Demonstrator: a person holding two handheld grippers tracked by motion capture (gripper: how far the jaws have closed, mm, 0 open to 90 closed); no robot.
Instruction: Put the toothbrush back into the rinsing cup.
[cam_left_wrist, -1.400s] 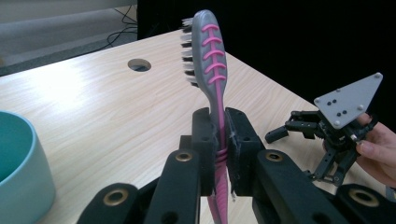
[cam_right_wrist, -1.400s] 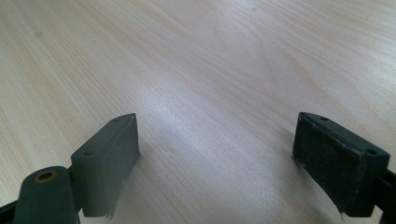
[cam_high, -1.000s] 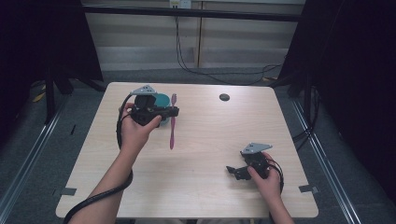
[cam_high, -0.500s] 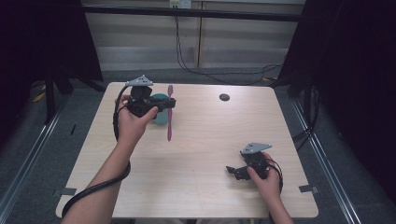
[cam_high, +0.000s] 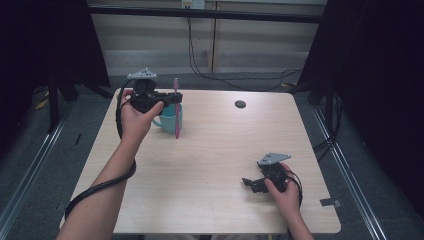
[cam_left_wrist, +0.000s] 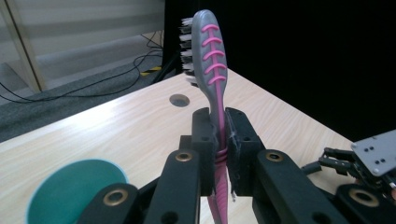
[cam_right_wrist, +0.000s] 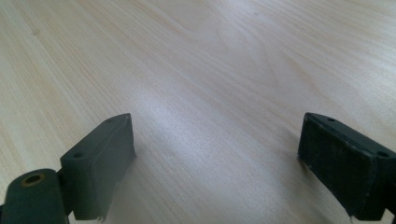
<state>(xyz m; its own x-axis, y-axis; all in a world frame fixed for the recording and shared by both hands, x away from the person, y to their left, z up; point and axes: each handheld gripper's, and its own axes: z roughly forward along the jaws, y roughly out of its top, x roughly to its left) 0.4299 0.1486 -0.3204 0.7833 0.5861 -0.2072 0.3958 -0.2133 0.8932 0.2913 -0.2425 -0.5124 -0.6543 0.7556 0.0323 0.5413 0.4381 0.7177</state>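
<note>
High view: toothbrush held upright over a teal cup, left rear of table.
Item: left gripper (cam_high: 172, 97), jaws clamped on the pink toothbrush (cam_high: 176, 107) at mid-handle, bristle head up, tail end hanging in front of the cup (cam_high: 170, 120). Left gripper view: pads (cam_left_wrist: 205, 140) pinch the handle, cup (cam_left_wrist: 74, 189) below left. Right gripper (cam_high: 252, 184) rests near the table (cam_high: 210, 165) front right, jaws spread, nothing between them.

The high view looks forward and down from above the person's side, taking in the whole counter (cam_high: 210, 165). The left gripper view looks close along its jaws across the counter's far corner (cam_left_wrist: 116, 121). The right gripper view faces bare counter (cam_right_wrist: 210, 70) from very near.
</note>
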